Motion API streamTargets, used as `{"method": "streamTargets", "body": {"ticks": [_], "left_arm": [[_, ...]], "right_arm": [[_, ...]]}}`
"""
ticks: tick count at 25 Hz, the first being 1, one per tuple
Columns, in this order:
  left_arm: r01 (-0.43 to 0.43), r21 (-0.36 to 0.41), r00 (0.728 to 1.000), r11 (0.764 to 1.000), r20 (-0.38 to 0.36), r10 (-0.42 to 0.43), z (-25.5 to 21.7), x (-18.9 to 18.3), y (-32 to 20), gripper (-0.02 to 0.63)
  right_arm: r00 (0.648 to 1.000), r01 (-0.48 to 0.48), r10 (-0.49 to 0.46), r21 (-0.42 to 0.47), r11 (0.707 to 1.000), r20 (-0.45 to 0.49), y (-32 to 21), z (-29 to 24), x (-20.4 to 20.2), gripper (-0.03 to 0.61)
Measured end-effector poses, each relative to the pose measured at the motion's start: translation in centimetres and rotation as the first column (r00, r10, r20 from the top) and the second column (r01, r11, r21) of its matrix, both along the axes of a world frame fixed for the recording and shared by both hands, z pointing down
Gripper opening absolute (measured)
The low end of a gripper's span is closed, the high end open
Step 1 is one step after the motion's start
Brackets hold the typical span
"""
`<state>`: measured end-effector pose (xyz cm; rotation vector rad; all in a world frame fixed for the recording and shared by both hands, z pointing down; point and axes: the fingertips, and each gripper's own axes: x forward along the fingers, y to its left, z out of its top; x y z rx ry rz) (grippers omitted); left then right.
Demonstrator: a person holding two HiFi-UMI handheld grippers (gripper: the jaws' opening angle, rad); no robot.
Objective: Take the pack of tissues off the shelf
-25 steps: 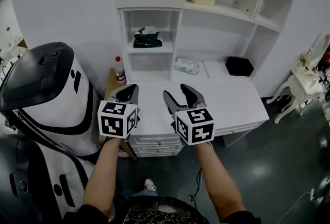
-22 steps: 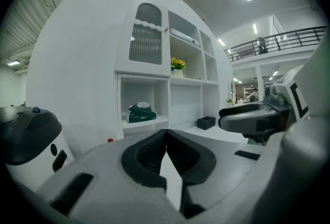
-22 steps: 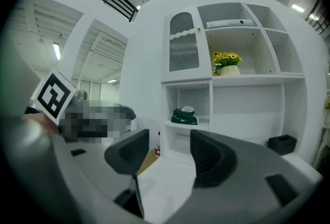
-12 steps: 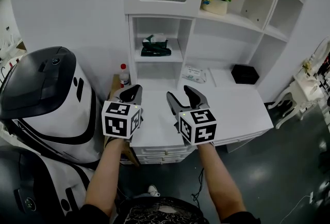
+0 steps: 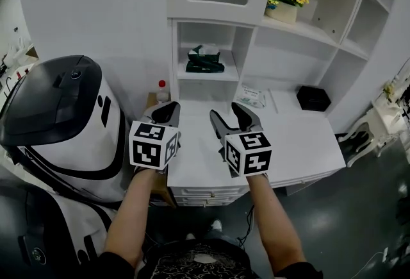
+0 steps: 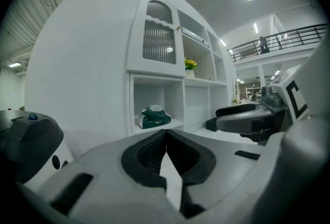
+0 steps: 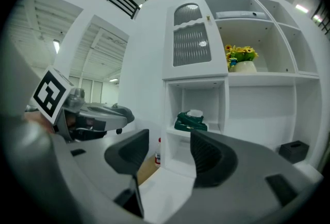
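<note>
1. The left gripper [image 5: 166,112] is held at the near side of the desk [image 5: 291,133], its jaws pressed together on nothing. Beside it, the right gripper [image 5: 229,115] is spread apart and empty.
2. Beyond the desk, well apart from both grippers, the pack of tissues [image 5: 205,60] is seen lying on the board of a small open cubby [image 5: 192,77]. A white sheet sticks up from its dark green wrapper.
3. The pack is judged light, soft and easily crushed, with a slick film. A gentle pinch across the wrapper's body, not the loose sheet, is advised.
</note>
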<state>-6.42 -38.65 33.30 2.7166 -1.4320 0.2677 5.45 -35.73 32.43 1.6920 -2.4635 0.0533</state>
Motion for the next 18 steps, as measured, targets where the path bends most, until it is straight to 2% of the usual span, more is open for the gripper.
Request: {"method": "streamTargets", "body": {"ticks": [9,18], "left_arm": [[0.034,0.018,0.999,0.999,0.015,-0.034,-0.2,-0.5,-3.2,0.008],[0.052,0.017,0.998,0.998,0.018,-0.053,0.4,1.1,-9.7,0.008]], "right_arm": [[0.999,0.037,-0.037,0.02,0.999,-0.017,-4.3,-0.9,-0.5,0.253],[0.994,0.076,-0.074,0.016,0.997,-0.074,-11.6,-0.7,0.8,0.258]]}}
